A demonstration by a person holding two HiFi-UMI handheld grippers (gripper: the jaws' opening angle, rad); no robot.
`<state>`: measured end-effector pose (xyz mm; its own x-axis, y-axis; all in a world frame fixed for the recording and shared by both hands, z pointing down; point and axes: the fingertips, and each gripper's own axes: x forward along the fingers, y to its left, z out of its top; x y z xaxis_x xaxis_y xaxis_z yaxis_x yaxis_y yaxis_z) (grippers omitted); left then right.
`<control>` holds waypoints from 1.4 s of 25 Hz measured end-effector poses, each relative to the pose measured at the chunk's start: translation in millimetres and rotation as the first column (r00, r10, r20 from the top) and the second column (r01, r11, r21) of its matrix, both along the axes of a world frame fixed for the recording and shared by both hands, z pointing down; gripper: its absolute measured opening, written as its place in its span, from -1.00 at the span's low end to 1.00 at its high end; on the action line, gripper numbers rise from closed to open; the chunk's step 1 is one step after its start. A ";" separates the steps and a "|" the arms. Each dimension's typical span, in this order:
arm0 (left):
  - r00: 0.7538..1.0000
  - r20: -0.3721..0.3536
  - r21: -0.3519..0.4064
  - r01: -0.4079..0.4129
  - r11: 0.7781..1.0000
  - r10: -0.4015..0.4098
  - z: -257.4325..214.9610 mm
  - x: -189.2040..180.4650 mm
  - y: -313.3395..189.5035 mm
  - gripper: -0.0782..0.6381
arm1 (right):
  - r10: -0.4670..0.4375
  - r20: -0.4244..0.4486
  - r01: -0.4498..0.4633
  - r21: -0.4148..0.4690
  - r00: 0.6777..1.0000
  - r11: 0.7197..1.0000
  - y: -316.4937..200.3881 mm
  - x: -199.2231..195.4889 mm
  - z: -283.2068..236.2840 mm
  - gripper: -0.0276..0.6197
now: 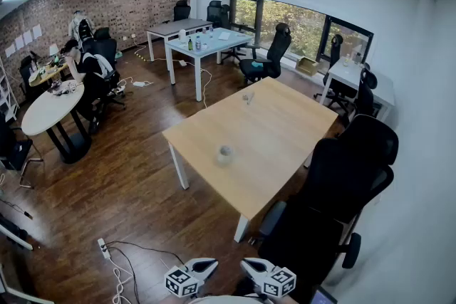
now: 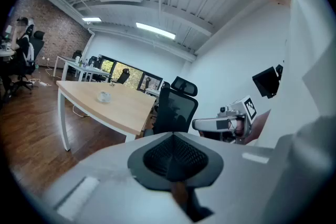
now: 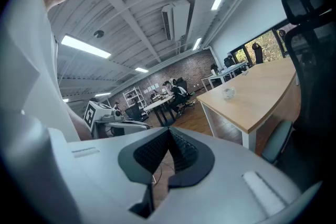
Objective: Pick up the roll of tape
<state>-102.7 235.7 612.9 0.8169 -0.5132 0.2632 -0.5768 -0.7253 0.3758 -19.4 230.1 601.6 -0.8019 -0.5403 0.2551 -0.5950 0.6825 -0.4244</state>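
Room: an open office is shown, with a dark wooden floor, a red brick wall and a row of windows.
Left jaws: the left gripper is closed, its black ribbed pads are pressed together, and nothing is held between them.
Right jaws: the right gripper is also closed at the tips, and nothing is gripped.
Gripper placement: both are held side by side at the near edge of the head view, well apart from the tabletop; a black-and-white marker cube is carried on each.
Chair: a black mesh-backed office chair is placed at the near right corner of the tabletop.
Tabletop: a light wooden rectangular tabletop on white legs is set mid-room.
Roll of tape: a small pale roll of tape is seen lying on the tabletop, towards its near left side, untouched.
Other item: a small grey object is seen near the far edge; its kind cannot be told.
Background: a round white table with seated people is seen at the far left.
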 end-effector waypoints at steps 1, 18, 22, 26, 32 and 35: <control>1.000 -0.002 0.007 0.003 1.000 -0.003 -3.9 5.3 -7.5 -0.76 | -0.002 -0.002 0.002 0.004 1.000 1.000 -7.5 5.1 -3.9 -0.90; 0.995 0.047 -0.023 0.090 0.996 -0.089 4.2 59.3 -75.7 -0.76 | -0.089 0.038 0.089 0.005 0.995 0.996 -88.8 58.4 9.1 -0.90; 0.990 0.068 -0.037 0.125 0.991 -0.122 5.6 53.6 -82.7 -0.76 | -0.097 0.057 0.097 0.008 0.994 0.995 -105.8 60.0 8.3 -0.90; 0.991 0.077 -0.049 0.112 0.993 -0.108 4.0 57.1 -88.1 -0.76 | -0.107 0.068 0.106 0.012 0.992 0.994 -114.1 58.4 1.3 -0.90; 0.997 0.049 -0.062 0.059 0.996 -0.056 9.0 57.8 -115.1 -0.76 | -0.072 0.017 0.072 0.010 0.997 0.997 -136.3 53.8 1.2 -0.90; 0.999 0.035 -0.062 0.035 0.997 -0.033 7.0 45.0 -132.2 -0.76 | -0.043 -0.013 0.044 0.014 0.999 0.999 -142.0 41.9 -6.0 -0.90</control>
